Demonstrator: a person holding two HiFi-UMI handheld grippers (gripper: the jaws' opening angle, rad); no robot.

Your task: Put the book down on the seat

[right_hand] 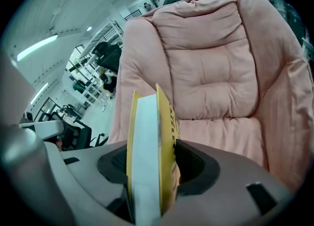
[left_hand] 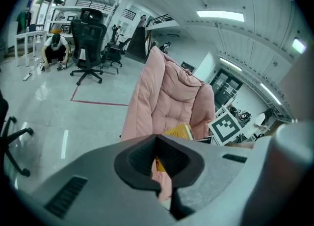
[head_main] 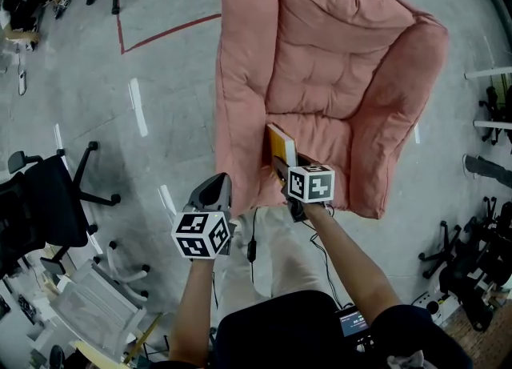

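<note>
A yellow book (head_main: 280,145) stands on its edge on the seat (head_main: 332,151) of a pink padded armchair (head_main: 344,55), close against the chair's left arm. My right gripper (head_main: 282,169) is at the seat's front edge. The book (right_hand: 147,141) sits between its jaws, which stand apart with a little slack at the pads. My left gripper (head_main: 214,190) hangs over the floor just left of the chair, shut and with nothing in it. In the left gripper view the book (left_hand: 179,132) shows beyond the closed jaws (left_hand: 157,161).
Black office chairs (head_main: 48,199) stand at the left, and a white one (head_main: 88,303) is near my feet. More chair bases (head_main: 460,263) crowd the right side. A red tape line (head_main: 164,33) crosses the grey floor behind the armchair. A black cable (head_main: 252,239) hangs by my legs.
</note>
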